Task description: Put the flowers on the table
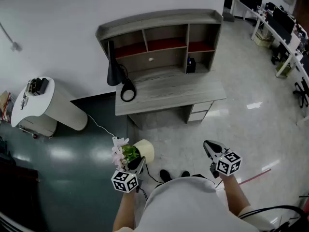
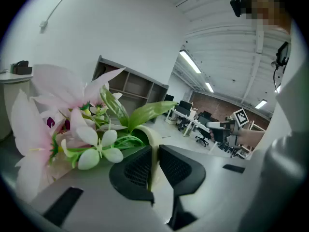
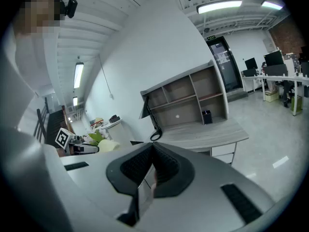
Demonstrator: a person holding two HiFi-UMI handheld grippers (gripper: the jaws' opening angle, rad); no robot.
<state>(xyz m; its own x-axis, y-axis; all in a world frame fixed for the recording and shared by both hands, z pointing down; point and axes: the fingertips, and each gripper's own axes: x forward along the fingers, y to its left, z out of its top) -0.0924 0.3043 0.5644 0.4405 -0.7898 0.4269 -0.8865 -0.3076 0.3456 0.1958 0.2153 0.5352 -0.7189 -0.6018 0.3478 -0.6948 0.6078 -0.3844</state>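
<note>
- The left gripper point(image 1: 137, 163) has its jaws closed narrowly on the rim of a cream pot point(image 1: 146, 150), one jaw inside the pot and one outside, with the thin wall pressed between them.
- In the left gripper view the left gripper point(image 2: 153, 151) grips that cream pot point(image 2: 149, 133) at the edge nearest the camera.
- The flowers point(image 1: 119, 152) stand in the pot, held in the air low in front of the person, above the edge where dark green floor meets pale floor. They are well short of the desk.
- Seen close, the flowers point(image 2: 53, 110) are pale pink and white blooms with broad green leaves point(image 2: 149, 111), leaning out to the left of the jaws.
- The right gripper point(image 1: 211, 150) is held out on the person's right side, apart from the pot. Its own view shows the right gripper point(image 3: 152, 164) with jaws pressed together and nothing between them.
- The wooden desk point(image 1: 169, 88) with a shelf hutch stands against the white wall ahead. A black desk lamp point(image 1: 114, 66) sits at its left end, and a small black box point(image 1: 191, 65) is under the hutch on the right.
- A white round-topped stand point(image 1: 34, 100) is to the left of the desk.
</note>
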